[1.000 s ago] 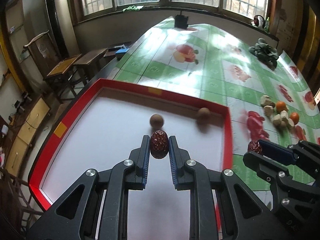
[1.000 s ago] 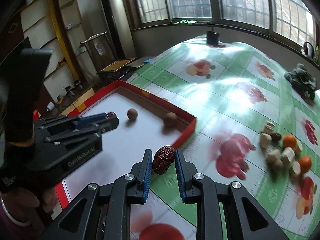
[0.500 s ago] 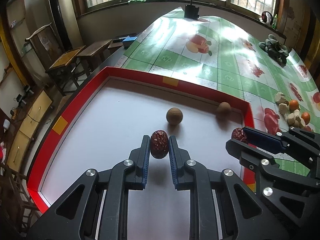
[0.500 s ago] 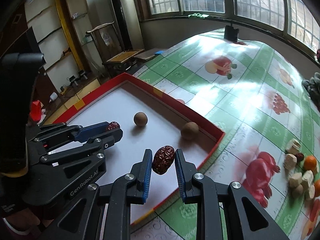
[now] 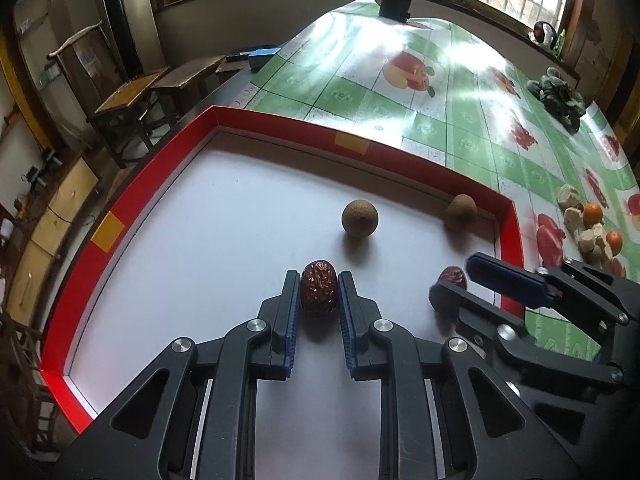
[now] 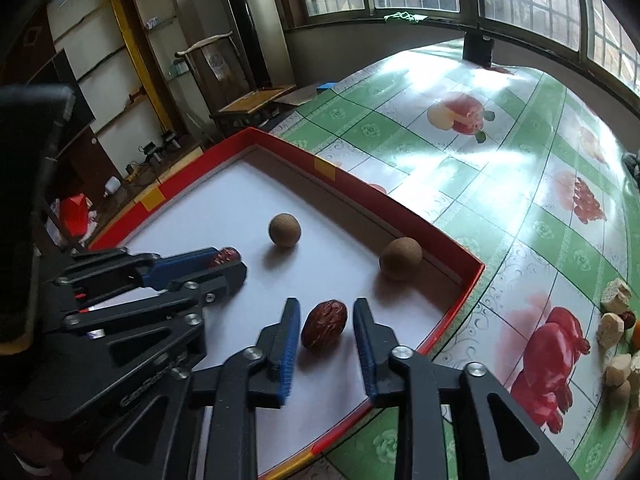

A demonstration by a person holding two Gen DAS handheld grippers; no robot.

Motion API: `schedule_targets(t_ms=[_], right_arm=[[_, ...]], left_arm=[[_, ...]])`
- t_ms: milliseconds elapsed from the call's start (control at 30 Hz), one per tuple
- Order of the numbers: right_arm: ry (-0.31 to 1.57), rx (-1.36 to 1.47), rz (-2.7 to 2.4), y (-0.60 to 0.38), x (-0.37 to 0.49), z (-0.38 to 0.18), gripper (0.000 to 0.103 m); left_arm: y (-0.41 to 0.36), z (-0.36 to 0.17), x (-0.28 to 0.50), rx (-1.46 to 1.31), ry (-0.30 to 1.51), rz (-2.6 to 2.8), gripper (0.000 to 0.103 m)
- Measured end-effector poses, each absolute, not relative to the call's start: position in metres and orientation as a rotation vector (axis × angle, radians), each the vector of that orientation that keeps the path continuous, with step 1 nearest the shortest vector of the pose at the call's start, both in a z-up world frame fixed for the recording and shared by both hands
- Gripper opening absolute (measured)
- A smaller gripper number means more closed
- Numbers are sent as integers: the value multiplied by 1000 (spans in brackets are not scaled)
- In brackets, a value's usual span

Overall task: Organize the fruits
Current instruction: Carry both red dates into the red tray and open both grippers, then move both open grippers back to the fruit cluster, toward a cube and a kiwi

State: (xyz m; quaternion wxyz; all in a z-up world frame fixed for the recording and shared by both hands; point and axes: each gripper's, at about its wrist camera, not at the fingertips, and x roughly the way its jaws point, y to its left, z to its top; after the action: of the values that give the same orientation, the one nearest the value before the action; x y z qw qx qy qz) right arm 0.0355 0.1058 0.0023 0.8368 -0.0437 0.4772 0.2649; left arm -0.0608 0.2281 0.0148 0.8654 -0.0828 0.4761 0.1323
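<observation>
A red-walled tray (image 5: 352, 142) with a white floor lies on the fruit-print tablecloth. My left gripper (image 5: 319, 294) is shut on a red date (image 5: 319, 292) low over the tray floor; it also shows in the right wrist view (image 6: 230, 262). My right gripper (image 6: 326, 324) is open, its fingers either side of a second red date (image 6: 324, 325) that rests on the tray floor; that date shows in the left wrist view (image 5: 452, 277). Two brown round fruits (image 5: 359, 218) (image 5: 460, 211) lie in the tray, one against the far wall.
A pile of pale chunks and small oranges (image 5: 588, 224) lies on the cloth right of the tray, also in the right wrist view (image 6: 618, 344). A dark lumpy object (image 5: 558, 96) and a black box (image 5: 395, 5) sit farther back. Wooden stools (image 5: 132, 100) stand left of the table.
Both grippers moved forward and down into the tray. The right gripper opened and its date now lies on the tray floor. The left gripper still holds its date.
</observation>
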Motion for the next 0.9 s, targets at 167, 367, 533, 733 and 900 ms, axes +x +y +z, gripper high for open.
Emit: schedule_targets(t_ms=[167, 367, 533, 733, 900], right_arm=[[960, -73, 549, 90, 20, 22, 33], [931, -26, 493, 55, 3, 39, 33], [909, -17, 413, 16, -15, 50, 34], [894, 35, 288, -45, -32, 56, 35], [897, 58, 185, -95, -45, 56, 36]], left_arm=[[228, 24, -67, -208, 958, 278, 46], [209, 41, -72, -181, 913, 260, 47], [172, 51, -73, -148, 890, 187, 47], [126, 56, -63, -100, 887, 100, 47], [91, 60, -52, -68, 880, 50, 47]])
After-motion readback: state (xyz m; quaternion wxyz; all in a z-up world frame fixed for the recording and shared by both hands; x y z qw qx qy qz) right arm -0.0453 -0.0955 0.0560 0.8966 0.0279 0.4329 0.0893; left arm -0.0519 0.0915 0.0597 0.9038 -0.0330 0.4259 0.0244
